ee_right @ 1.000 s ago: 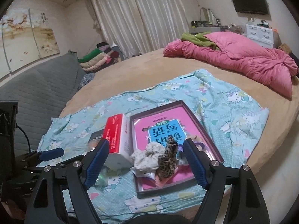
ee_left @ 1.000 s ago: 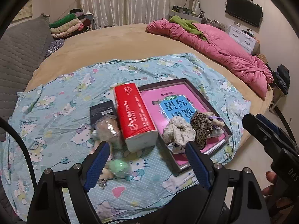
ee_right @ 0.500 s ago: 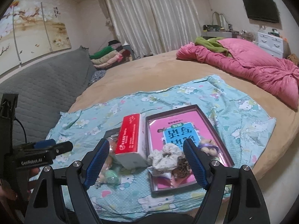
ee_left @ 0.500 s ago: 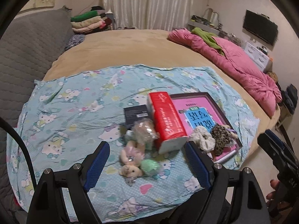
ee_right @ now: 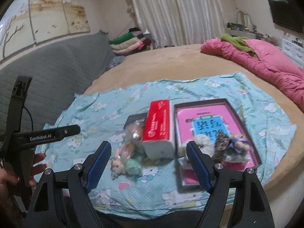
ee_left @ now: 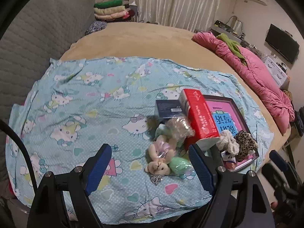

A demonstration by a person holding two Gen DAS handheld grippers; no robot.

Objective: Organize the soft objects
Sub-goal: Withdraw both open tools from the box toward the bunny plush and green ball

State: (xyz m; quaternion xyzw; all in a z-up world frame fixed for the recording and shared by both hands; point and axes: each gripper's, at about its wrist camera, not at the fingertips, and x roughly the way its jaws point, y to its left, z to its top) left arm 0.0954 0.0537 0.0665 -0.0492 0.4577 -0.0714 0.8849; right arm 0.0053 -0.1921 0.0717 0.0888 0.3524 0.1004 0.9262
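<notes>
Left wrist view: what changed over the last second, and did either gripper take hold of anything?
The left gripper swung left, so the red tissue pack and plush toys now sit at its right jaw. The right gripper shifted too. Both stay open and empty; nothing on the blue sheet moved.
</notes>
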